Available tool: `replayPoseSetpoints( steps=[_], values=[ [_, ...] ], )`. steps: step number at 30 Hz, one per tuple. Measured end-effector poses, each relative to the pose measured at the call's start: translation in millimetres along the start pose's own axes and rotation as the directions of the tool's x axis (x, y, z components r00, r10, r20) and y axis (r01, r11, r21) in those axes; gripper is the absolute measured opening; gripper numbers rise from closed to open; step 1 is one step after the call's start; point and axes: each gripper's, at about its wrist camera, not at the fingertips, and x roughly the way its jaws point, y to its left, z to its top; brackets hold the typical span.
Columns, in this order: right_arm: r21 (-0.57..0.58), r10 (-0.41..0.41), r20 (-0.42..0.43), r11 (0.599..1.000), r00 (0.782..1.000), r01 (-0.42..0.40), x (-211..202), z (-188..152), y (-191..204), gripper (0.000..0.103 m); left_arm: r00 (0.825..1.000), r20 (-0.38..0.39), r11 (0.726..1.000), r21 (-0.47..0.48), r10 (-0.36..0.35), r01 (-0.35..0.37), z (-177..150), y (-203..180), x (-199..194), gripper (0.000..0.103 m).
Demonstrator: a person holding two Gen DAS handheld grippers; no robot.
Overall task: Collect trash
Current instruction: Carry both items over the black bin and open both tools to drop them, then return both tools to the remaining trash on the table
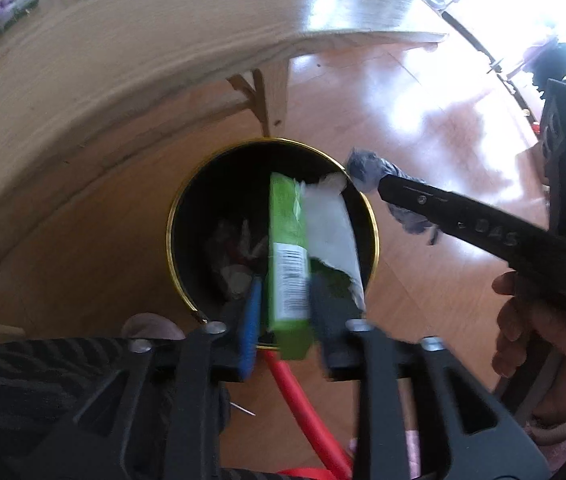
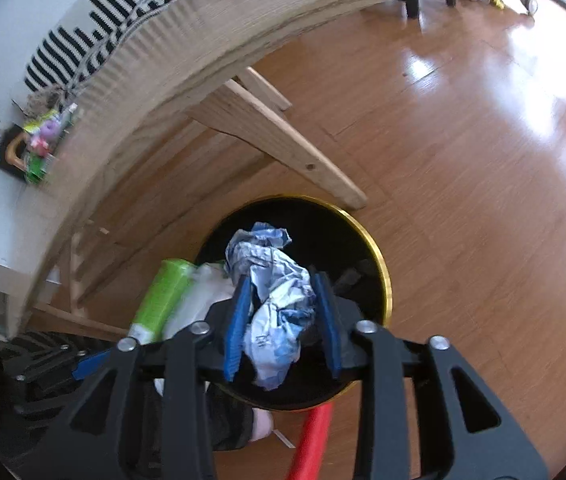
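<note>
A black bin with a gold rim (image 1: 171, 232) stands on the wooden floor by a table leg, with crumpled scraps at its bottom. Over its mouth, my left gripper (image 1: 286, 280) is open around a green box (image 1: 287, 248) with a torn white wrapper (image 1: 331, 224); a thin gap shows beside the blue pad. My right gripper (image 2: 283, 280) is open above the bin's rim (image 2: 385, 280), with a crumpled blue-and-white paper wad (image 2: 275, 288) loose between its pads. The green box (image 2: 163, 300) shows at its left. In the left wrist view the wad (image 1: 363, 168) sits at the bin's right edge.
A light wooden table (image 1: 123, 60) overhangs the bin, its slanted leg (image 2: 283, 140) close behind. A red tube (image 1: 303, 408) lies on the floor near me. A hand (image 1: 539, 332) holds the right gripper. Toys (image 2: 39, 144) lie at the far left.
</note>
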Motion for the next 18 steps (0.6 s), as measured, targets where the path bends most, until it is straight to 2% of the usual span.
replayPoseSetpoints(
  steps=[1, 2, 4, 5, 8, 9, 12, 13, 15, 16, 18],
  values=[
    [0.002, -0.009, 0.022, 1.0, 1.0, 0.009, -5, 1, 0, 0.075, 1.0, 0.011, 1.0, 0.005, 0.009, -0.009, 0, -1, -2, 0.09],
    [0.002, -0.015, 0.037, 1.0, 0.999, 0.015, -8, 2, 0, 0.088, 0.999, 0.041, 1.0, 0.01, 0.012, -0.013, -1, -2, -8, 0.097],
    [0.019, -0.023, 0.074, 1.0, 0.997, 0.022, -19, 7, -3, 0.09, 0.998, 0.068, 1.0, 0.02, 0.002, -0.003, 0, -3, -21, 0.097],
    [0.026, -0.031, 0.1, 0.999, 0.994, 0.029, -25, 9, -5, 0.097, 0.997, 0.073, 1.0, 0.031, -0.001, -0.002, -1, -4, -27, 0.097],
    [0.002, -0.071, 0.195, 0.997, 0.978, 0.072, -46, 15, 0, 0.097, 0.992, 0.128, 0.999, 0.045, 0.022, -0.028, -2, -1, -54, 0.097],
    [-0.023, -0.084, 0.244, 0.995, 0.966, 0.092, -56, 18, 7, 0.097, 0.988, 0.153, 0.999, 0.038, 0.033, -0.039, -2, 3, -64, 0.097],
    [-0.102, -0.109, 0.36, 0.983, 0.927, 0.155, -75, 25, 32, 0.097, 0.961, 0.259, 0.996, -0.019, 0.092, -0.091, -1, 26, -101, 0.097],
    [-0.127, -0.102, 0.378, 0.979, 0.92, 0.161, -78, 27, 42, 0.097, 0.95, 0.287, 0.992, -0.052, 0.124, -0.114, 0, 39, -114, 0.097],
    [-0.166, -0.081, 0.394, 0.974, 0.916, 0.157, -78, 33, 61, 0.097, 0.927, 0.317, 0.977, -0.129, 0.201, -0.168, 0, 66, -132, 0.097],
    [-0.189, -0.069, 0.398, 0.97, 0.915, 0.155, -76, 35, 71, 0.097, 0.913, 0.323, 0.963, -0.184, 0.25, -0.199, -1, 85, -141, 0.097],
    [-0.252, -0.04, 0.386, 0.956, 0.921, 0.147, -66, 42, 96, 0.097, 0.895, 0.317, 0.935, -0.269, 0.313, -0.231, -2, 118, -151, 0.097]
  ],
)
